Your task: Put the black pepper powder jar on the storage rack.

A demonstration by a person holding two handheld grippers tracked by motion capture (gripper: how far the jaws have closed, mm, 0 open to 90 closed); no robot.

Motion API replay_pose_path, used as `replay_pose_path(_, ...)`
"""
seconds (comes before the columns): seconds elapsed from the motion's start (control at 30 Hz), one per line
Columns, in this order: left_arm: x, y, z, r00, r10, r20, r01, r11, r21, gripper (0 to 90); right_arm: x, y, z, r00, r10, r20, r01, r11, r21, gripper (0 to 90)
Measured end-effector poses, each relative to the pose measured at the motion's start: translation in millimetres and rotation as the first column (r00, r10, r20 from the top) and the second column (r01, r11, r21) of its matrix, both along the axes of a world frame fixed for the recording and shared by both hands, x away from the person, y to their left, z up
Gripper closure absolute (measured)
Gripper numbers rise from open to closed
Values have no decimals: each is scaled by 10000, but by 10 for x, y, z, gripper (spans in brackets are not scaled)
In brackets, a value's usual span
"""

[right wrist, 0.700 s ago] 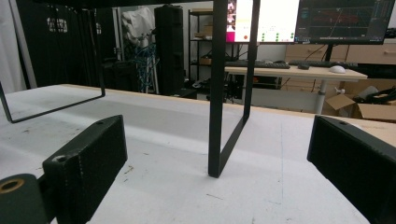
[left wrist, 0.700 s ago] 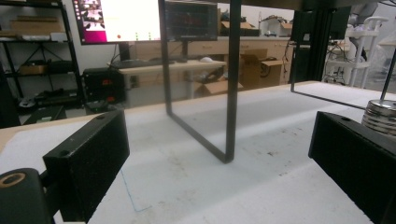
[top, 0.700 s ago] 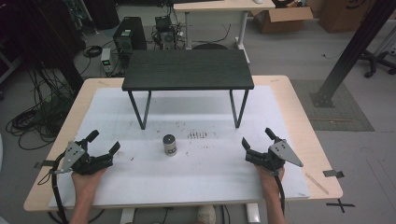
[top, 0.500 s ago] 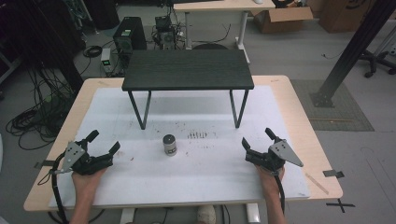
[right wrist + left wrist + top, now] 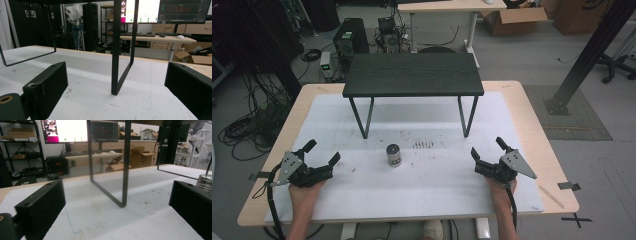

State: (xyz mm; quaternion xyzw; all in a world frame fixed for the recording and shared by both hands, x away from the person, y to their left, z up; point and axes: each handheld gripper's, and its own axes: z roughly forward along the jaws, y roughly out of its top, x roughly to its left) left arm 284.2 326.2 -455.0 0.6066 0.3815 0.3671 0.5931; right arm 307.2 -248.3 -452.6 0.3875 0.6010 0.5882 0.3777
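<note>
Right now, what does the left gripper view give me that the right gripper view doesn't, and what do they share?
Left gripper view: the small metal-lidded jar peeks over its right-hand jaw, and the pink-and-white monitor sits top left.

Right gripper view: a desk with keyboard and white mouse and a cardboard box.

Both: open black jaws, the white table mat, and the small black table's metal legs.

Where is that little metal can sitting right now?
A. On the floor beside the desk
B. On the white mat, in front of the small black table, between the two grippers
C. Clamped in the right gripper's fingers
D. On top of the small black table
B: in the high view the can stands upright on the white mat, in front of the small black table, with the left gripper and right gripper open on either side.
</note>
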Motion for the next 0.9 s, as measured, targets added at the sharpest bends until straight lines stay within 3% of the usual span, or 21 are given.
replay_pose_path(0.63, 16, 8, 12, 9999, 108, -10, -108, 9999, 34, 3, 0, 0, 0, 10000, 10, 19, -10, 10000, 2, 44)
replay_pose_path(0.77, 13, 13, 98, 9996, -193, 185, 194, 9998, -24, 3, -1, 0, 0, 10000, 14, 14, -14, 10000, 5, 44)
replay_pose_path(0.9, 30, 5, 223, 9965, -810, 211, 809, 9967, 71, 4, -1, 0, 0, 10000, 18, 20, -18, 10000, -6, 44)
